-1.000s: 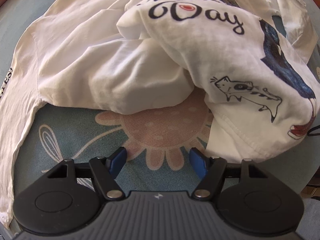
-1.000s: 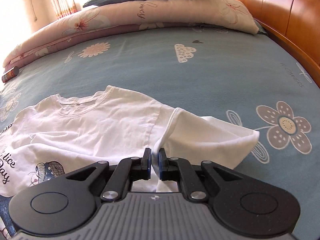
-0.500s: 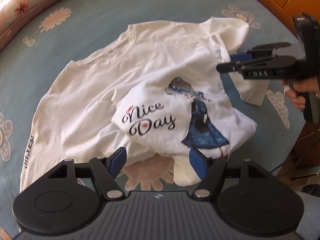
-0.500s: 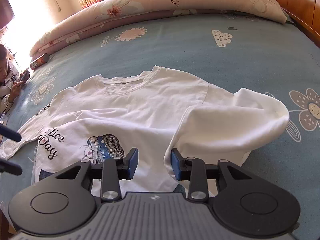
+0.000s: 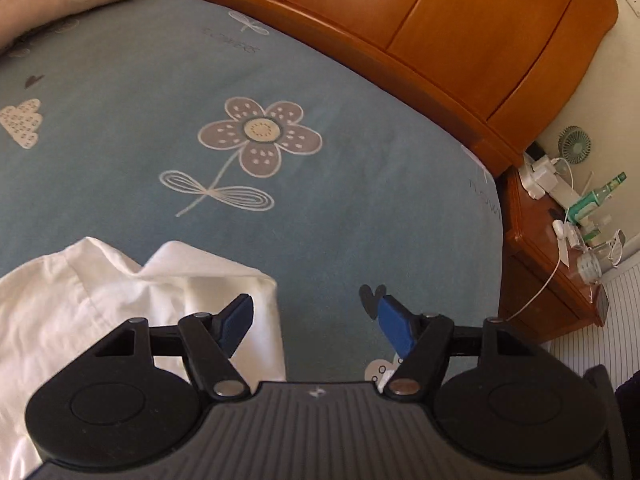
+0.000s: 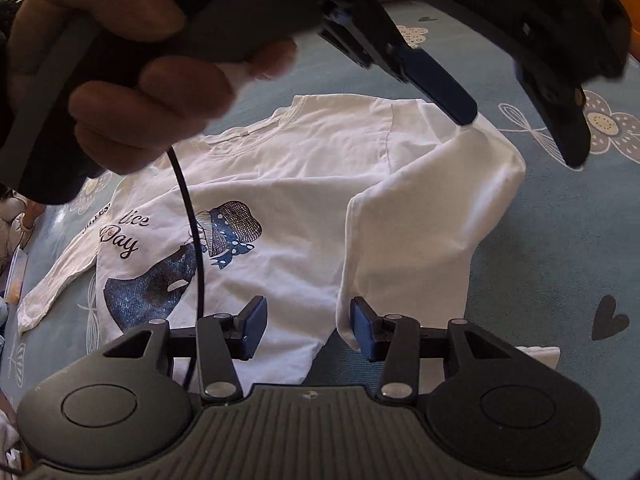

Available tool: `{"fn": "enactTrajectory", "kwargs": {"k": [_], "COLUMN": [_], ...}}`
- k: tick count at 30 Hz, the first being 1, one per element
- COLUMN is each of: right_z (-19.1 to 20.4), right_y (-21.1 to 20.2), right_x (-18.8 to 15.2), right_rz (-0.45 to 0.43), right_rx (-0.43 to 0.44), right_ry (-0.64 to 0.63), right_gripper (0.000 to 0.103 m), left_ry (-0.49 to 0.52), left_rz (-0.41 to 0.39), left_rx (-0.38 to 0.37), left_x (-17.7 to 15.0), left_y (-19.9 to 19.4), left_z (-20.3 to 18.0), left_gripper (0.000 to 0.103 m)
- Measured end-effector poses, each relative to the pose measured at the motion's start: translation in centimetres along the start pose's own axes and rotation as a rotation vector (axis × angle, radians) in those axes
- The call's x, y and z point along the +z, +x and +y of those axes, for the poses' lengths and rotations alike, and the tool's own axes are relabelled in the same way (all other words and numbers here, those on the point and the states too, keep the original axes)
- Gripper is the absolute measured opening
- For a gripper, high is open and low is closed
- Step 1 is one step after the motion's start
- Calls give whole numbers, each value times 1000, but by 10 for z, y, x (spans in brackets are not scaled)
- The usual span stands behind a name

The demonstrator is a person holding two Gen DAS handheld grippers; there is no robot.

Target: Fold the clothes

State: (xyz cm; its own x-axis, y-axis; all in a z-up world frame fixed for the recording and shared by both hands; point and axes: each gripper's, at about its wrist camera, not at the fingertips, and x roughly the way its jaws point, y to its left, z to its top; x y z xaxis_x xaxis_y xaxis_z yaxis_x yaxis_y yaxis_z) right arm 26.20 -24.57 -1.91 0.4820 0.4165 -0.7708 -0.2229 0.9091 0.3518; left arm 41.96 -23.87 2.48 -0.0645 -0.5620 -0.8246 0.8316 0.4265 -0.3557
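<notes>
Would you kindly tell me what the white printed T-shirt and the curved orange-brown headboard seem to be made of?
The white printed T-shirt looks like soft matte cotton knit: it creases, drapes limply and shows stitched seams at the collar; the exact fibre cannot be told. The curved orange-brown headboard looks like varnished wood, or possibly a veneer: panelled, with faint grain and a glossy sheen.

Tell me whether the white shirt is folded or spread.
Partly folded: the white shirt has its right side and sleeve turned over the body, while the other sleeve lies spread on the bed.

White T-shirt (image 6: 304, 184) print, black script: "…ice Day", first letter hidden. Small sleeve lettering unreadable. Bedsheet (image 5: 360, 184) print: "FLOWERS", faint, near headboard.
</notes>
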Motion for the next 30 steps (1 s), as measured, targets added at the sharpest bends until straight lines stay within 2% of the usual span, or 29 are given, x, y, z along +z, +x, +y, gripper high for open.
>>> {"fn": "enactTrajectory", "kwargs": {"k": [4, 7, 10, 13, 19, 24, 27, 30], "right_z": [0, -7, -17, -29, -73, -113, -125, -132], "right_y": [-14, -26, -36, -45, -49, -26, -20, -25], "right_x": [-11, -23, -35, -42, -34, -10, 0, -1], "right_rz": [-31, -19, 23, 66, 62, 68, 80, 87], "right_rx": [4, 16, 32, 17, -87, -126, -124, -125], "right_ry": [14, 50, 93, 123, 142, 62, 59, 69], "right_gripper": [55, 58, 58, 58, 57, 57, 57, 57], "left_ry": [30, -1, -12, -11, 45, 88, 131, 131], "left_rz": [122, 165, 174, 179, 175, 189, 212, 262], "left_rx": [70, 121, 142, 150, 166, 125, 88, 31], "left_x": [4, -4, -8, -15, -29, -42, -49, -54], "left_y": [41, 51, 48, 43, 34, 25, 28, 41], "left_z": [13, 28, 6, 5, -15, -30, -36, -34], "left_gripper": [68, 68, 68, 68, 68, 68, 68, 68]}}
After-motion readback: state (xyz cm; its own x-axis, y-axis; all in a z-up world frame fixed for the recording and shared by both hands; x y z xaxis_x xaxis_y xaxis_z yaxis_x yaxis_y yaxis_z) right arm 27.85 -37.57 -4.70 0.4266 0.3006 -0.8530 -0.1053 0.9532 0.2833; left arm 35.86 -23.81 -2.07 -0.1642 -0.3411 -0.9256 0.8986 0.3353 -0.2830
